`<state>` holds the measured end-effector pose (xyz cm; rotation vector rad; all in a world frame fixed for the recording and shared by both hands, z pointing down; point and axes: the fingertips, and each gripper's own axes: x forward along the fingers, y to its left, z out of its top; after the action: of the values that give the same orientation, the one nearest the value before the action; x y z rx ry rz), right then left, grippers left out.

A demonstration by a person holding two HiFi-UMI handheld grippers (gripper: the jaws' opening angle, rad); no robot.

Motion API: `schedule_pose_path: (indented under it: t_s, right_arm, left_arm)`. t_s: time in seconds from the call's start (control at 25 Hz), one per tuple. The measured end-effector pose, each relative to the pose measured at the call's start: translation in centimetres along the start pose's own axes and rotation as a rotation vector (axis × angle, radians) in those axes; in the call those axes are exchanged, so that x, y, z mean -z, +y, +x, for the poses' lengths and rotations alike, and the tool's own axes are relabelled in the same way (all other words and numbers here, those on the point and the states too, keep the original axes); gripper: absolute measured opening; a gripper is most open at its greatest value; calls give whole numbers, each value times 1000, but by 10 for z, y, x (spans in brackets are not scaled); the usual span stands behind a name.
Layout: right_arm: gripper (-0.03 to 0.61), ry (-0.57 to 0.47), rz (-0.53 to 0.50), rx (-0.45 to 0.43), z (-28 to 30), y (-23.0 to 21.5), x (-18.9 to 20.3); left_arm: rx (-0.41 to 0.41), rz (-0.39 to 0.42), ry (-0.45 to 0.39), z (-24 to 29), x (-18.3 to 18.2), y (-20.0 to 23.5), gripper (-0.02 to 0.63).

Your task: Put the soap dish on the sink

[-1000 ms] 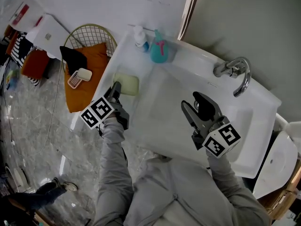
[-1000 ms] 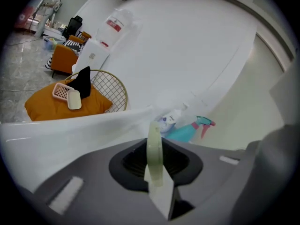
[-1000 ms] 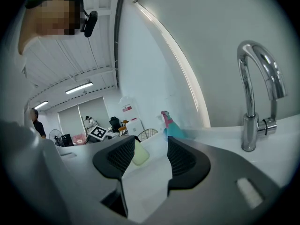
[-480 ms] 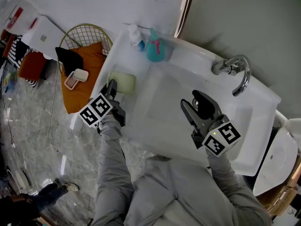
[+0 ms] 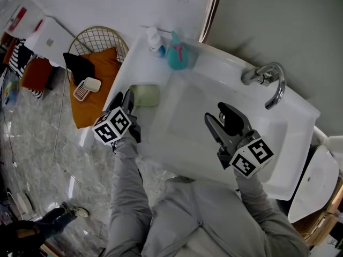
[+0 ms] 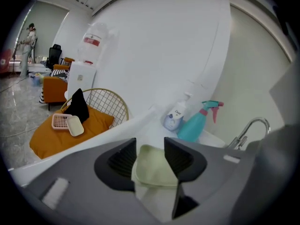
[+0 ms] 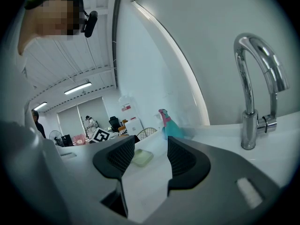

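Soap dish: we see a pale green, shallow rectangular plastic soap dish (image 5: 146,95) with rounded corners and a raised lip; it looks bare inside.
Place: it lies flat on the left ledge of the white ceramic sink (image 5: 225,68), between the basin's edge and the sink's outer rim.
Left gripper: the left gripper (image 5: 127,98) is low at the ledge with its jaws apart and the dish's near end between them (we cannot tell whether the pads touch its sides).
Right gripper: the right gripper (image 5: 217,114) hangs over the basin, jaws apart, with nothing between them.
Edges: the dish's long side runs close to the basin's edge; the teal spray bottle (image 5: 178,55) and the white pump bottle (image 5: 155,43) stand farther along the ledge, apart from it.
Open room: we find the basin floor bare from the dish side across to the curved chrome tap (image 5: 268,82).
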<state>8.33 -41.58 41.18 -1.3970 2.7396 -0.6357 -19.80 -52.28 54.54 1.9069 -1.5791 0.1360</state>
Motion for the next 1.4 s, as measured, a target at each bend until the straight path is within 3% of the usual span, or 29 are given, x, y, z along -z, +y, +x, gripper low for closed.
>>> schedule_pose_path:
  t_s: [0.6, 0.84, 1.4]
  right_arm:
    - [199, -2, -19, -22, 4, 14, -1]
    - [199, -9, -29, -29, 4, 21, -5]
    - [201, -28, -44, -46, 6, 37, -12]
  left_arm:
    - [4, 130, -84, -33, -19, -7, 202]
    - [34, 177, -169, -63, -33, -18, 202]
    - [60, 269, -257, -130, -43, -42, 201]
